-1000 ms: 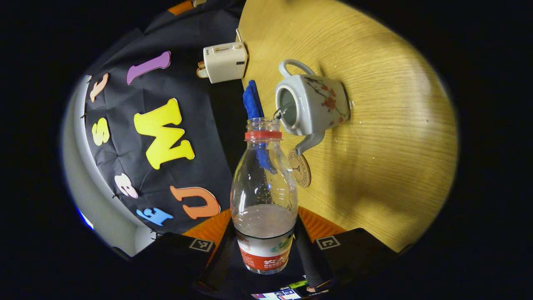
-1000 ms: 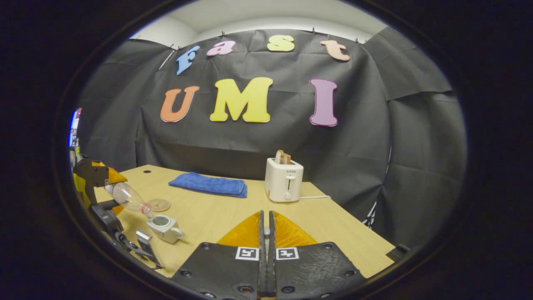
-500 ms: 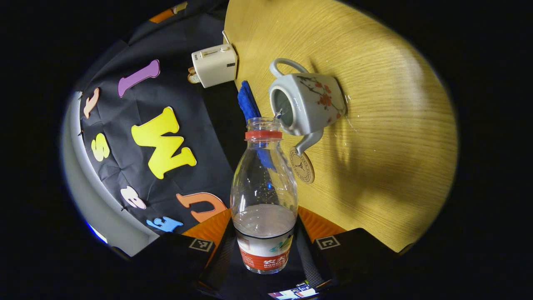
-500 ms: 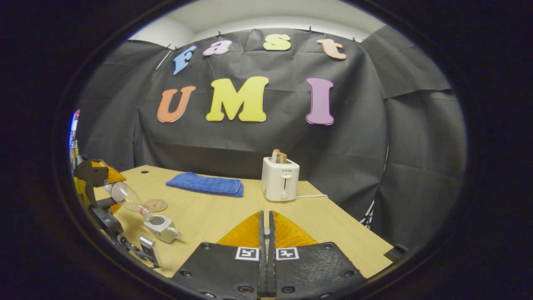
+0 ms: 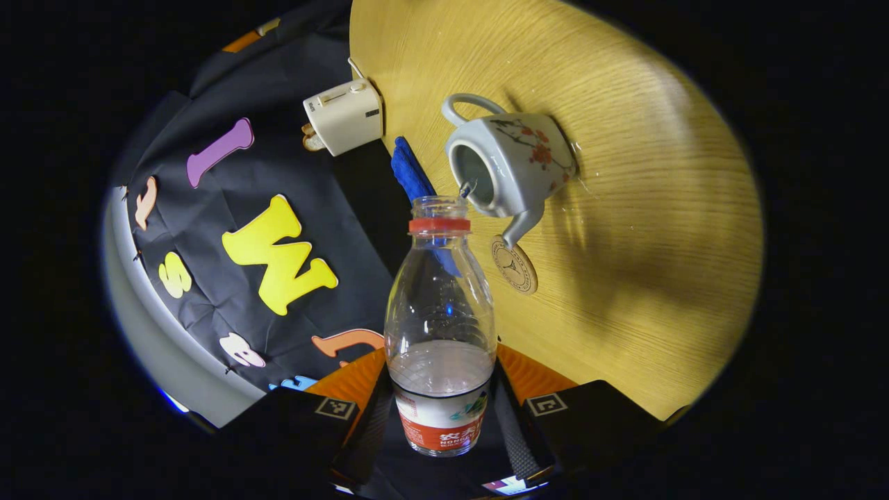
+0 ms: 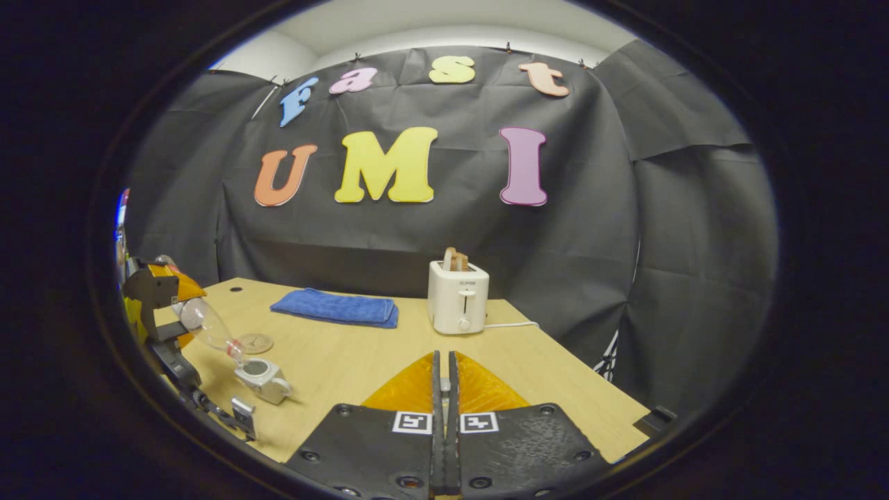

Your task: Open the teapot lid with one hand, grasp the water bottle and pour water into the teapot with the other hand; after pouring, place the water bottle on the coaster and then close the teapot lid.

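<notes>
The water bottle [image 5: 440,333] is tipped mouth-down toward the open teapot [image 5: 510,163], a thin stream running from its neck into the pot's mouth. The left tool [image 5: 441,417] grasps it low on the body, both fingers pressing at the label. In the right gripper view the teapot [image 6: 261,378] stands near the left edge of the bench [image 6: 361,357], the bottle [image 6: 208,326] slanting down to it. The coaster [image 5: 514,264] lies just beside the spout, on its far side in the right gripper view.

The right tool [image 6: 442,417] is clenched; whether it pinches the lid I cannot tell.

To pour well, I judge: keep the neck over the opening, tilt slowly, and level off before water runs over; drops already lie on the bench by the pot.

A blue cloth [image 6: 335,307] and a toaster [image 6: 458,297] sit at the far side.
</notes>
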`<state>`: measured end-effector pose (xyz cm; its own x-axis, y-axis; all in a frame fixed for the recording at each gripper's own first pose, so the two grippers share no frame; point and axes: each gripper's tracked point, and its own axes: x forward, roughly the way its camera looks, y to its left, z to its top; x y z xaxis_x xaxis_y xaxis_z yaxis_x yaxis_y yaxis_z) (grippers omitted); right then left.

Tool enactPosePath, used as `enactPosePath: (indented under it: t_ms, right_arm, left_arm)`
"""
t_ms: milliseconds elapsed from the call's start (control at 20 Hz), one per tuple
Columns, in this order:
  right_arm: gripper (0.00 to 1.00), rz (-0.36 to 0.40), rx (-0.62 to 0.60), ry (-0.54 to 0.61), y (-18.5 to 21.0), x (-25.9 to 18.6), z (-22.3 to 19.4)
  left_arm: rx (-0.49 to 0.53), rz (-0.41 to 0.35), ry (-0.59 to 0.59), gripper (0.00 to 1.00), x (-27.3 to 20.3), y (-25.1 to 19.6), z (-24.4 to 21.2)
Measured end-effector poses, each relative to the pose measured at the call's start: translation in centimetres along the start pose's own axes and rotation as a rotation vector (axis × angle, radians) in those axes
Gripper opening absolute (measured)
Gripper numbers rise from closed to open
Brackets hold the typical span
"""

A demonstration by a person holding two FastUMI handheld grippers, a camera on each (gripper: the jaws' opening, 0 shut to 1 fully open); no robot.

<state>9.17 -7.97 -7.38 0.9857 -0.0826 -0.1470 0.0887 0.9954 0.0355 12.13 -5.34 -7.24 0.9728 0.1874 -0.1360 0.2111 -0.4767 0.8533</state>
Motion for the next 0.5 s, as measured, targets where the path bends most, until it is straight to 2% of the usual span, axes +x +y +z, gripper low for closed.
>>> enactPosePath:
  t_ms: [250, 300, 350, 500]
  right_arm:
    - [0.0, 0.003, 0.001, -0.004, -0.1, -0.1, 0.2]
    - [0.0, 0.004, 0.0, -0.004, 0.0, -0.1, 0.2]
    - [0.0, 0.004, 0.002, -0.002, -0.1, -0.1, 0.1]
    - [0.0, 0.018, 0.01, 0.009, 0.0, -0.1, 0.0]
  left_arm:
    - [0.1, 0.018, 0.003, 0.74, -0.1, 1.5, 0.7]
    - [0.125, 0.023, 0.012, 0.78, -0.2, 1.9, 0.6]
    - [0.145, 0.028, 0.012, 0.74, -0.3, 2.3, 0.6]
    - [0.168, 0.032, 0.02, 0.74, -0.2, 3.0, 0.7]
